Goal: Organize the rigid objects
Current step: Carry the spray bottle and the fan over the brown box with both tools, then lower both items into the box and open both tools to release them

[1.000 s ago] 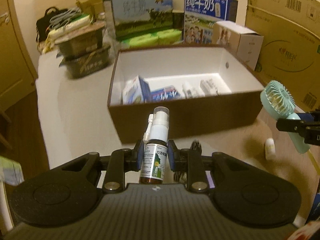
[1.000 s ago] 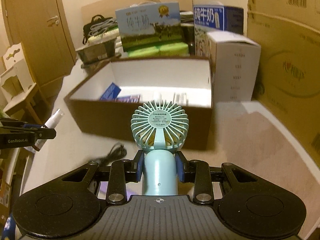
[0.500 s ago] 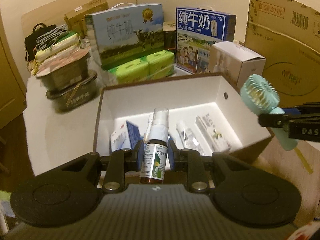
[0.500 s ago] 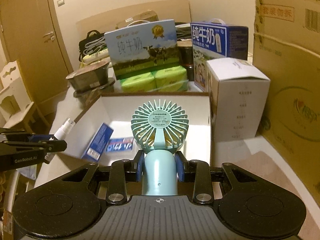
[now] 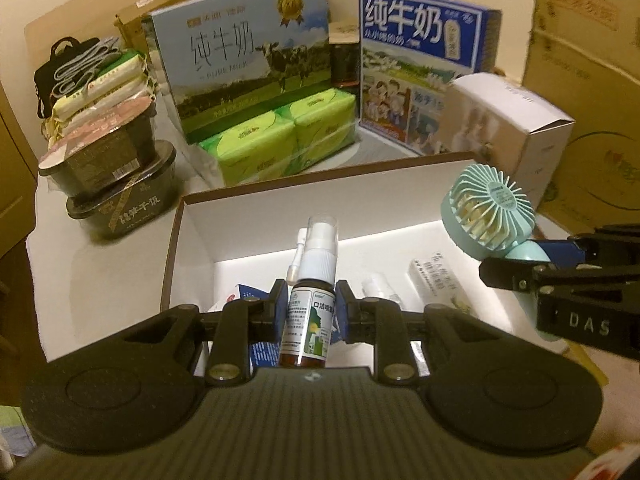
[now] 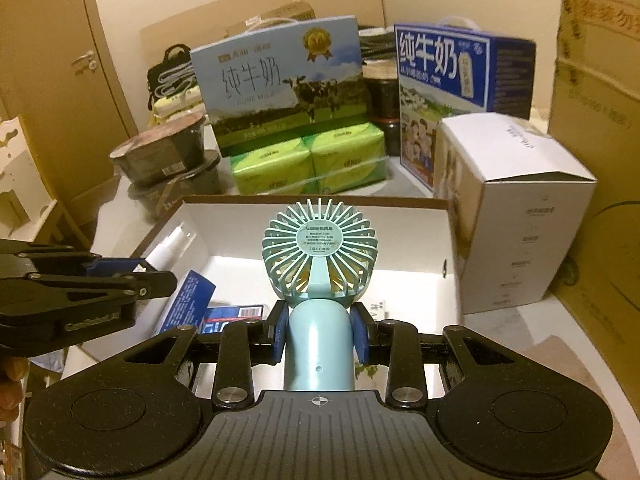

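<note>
My left gripper [image 5: 311, 308] is shut on a small brown spray bottle [image 5: 310, 320] with a white pump top, held upright over the open brown box [image 5: 280, 178]. In the right wrist view my right gripper [image 6: 319, 330] is shut on the handle of a light blue mini fan [image 6: 319, 254], its round head up, also over the box [image 6: 312, 199]. The fan [image 5: 490, 212] and the right gripper [image 5: 560, 276] show at the right of the left wrist view; the left gripper [image 6: 132, 276] shows at the left of the right wrist view. Small packets and tubes lie on the box's white floor.
Behind the box stand two milk cartons [image 5: 244, 52] [image 5: 420, 60], green tissue packs [image 5: 280, 136] and stacked black food bowls [image 5: 108, 176]. A white carton [image 6: 516, 208] stands right of the box, with large cardboard boxes [image 6: 600, 120] beyond. A door [image 6: 44, 80] is at the left.
Both grippers have moved forward from in front of the box to over its inside, carrying the spray bottle and the fan. The box's front wall has dropped out of sight below them.
</note>
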